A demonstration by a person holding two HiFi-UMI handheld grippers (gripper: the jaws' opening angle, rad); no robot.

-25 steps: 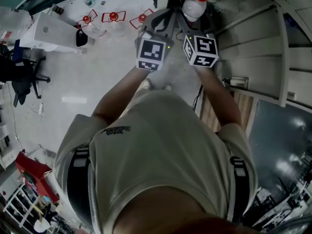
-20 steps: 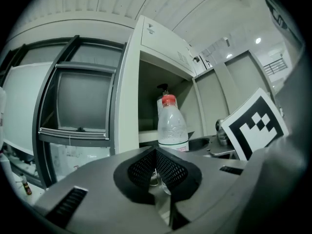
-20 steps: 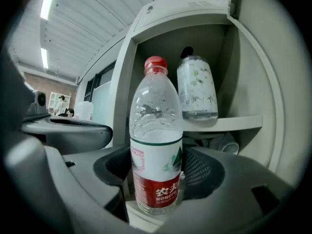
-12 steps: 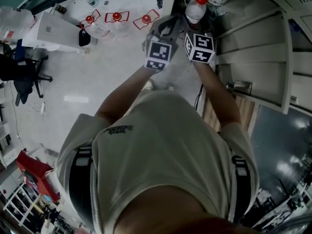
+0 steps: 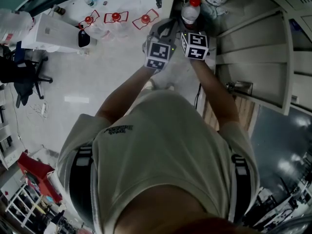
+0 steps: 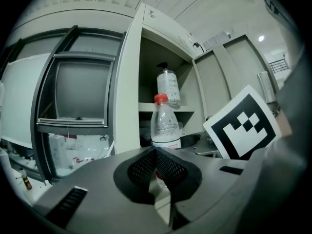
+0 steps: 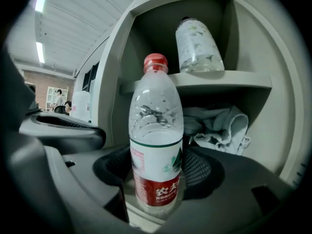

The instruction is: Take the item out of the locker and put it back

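Note:
A clear water bottle point(image 7: 156, 145) with a red cap and a red label stands upright between the jaws of my right gripper point(image 7: 156, 179), which is shut on its lower part. In the head view the bottle point(image 5: 190, 11) is at the mouth of the open locker point(image 5: 253, 38), just ahead of the right gripper point(image 5: 187, 26). My left gripper point(image 5: 163, 30) is close beside it on the left. Its jaws point(image 6: 156, 155) are shut with nothing between them. From there the bottle point(image 6: 165, 126) shows just beyond its tips.
On the locker's upper shelf point(image 7: 219, 79) stands a clear pump bottle point(image 7: 197, 45). A crumpled grey cloth point(image 7: 219, 126) lies in the compartment below it. The locker door point(image 5: 285, 57) hangs open at the right. On the floor at left are a white box point(image 5: 48, 30) and an office chair point(image 5: 22, 74).
Both grippers have sunk and moved a little further from the head camera, side by side, and the bottle has come with the right one. The grip is unchanged.

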